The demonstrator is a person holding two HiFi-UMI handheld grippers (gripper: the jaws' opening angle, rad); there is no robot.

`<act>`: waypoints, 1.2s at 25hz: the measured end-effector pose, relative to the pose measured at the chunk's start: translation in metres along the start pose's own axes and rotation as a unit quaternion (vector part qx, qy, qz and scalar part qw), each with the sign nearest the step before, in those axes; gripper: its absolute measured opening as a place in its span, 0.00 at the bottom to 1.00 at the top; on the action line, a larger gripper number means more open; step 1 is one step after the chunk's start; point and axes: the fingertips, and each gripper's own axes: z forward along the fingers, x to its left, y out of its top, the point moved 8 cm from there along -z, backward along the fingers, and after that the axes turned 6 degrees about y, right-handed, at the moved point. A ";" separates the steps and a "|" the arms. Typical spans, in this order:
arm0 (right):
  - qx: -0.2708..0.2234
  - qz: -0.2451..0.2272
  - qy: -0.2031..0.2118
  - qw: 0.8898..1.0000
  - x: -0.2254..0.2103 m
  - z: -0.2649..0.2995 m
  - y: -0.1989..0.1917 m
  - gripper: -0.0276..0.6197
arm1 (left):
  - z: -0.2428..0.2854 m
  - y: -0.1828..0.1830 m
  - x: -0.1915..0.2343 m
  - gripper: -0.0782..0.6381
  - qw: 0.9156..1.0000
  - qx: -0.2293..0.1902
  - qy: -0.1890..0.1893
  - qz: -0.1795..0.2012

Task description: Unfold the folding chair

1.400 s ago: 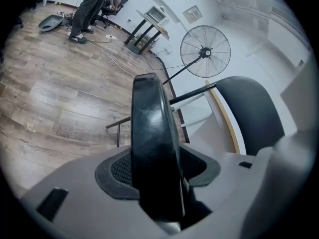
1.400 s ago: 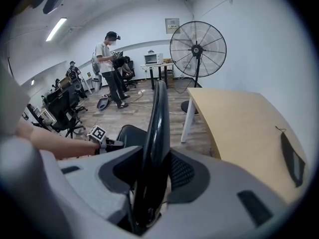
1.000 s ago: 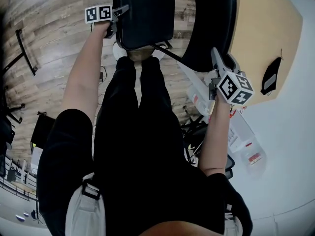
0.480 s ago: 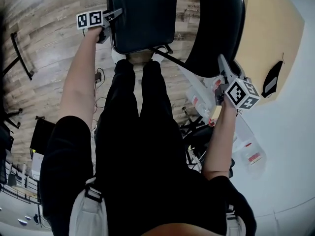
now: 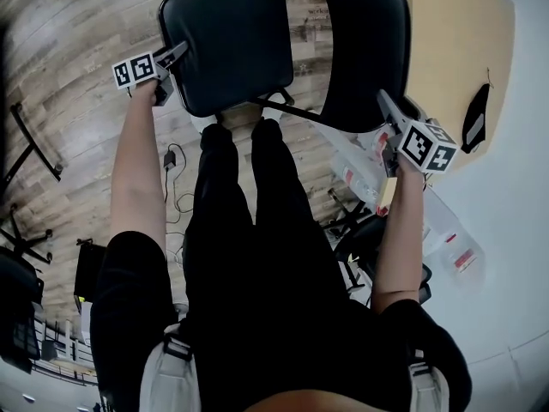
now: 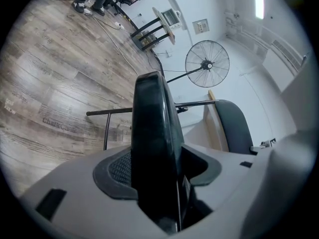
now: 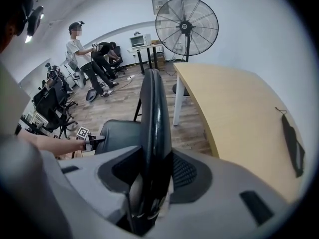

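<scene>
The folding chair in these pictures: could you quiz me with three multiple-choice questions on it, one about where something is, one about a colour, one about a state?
1. Where does the left gripper grip the folding chair?
A. on an armrest
B. on the side edge of the seat
C. nowhere

2. What colour is the chair's padding?
A. black
B. red
C. white

3. How do the right gripper's fingers stand?
A. wide apart and empty
B. shut on a cup
C. shut on the edge of the backrest

Answers:
B, the left gripper view shows the seat's edge clamped between its fingers.
A, seat and backrest are both black in the head view.
C, the right gripper view shows the backrest's edge pinched between its fingers.
</scene>
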 end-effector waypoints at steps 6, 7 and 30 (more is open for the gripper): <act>0.017 0.008 -0.007 1.000 -0.019 0.018 -0.002 0.29 | 0.005 0.001 0.024 0.46 1.000 0.002 -0.003 -0.007; 0.021 0.010 -0.008 1.000 -0.022 0.022 -0.003 0.29 | 0.006 0.000 0.027 0.46 1.000 0.001 -0.003 -0.008; 0.045 0.009 0.009 0.999 -0.029 0.049 -0.016 0.32 | 0.009 -0.012 0.077 0.50 1.000 -0.010 0.012 -0.027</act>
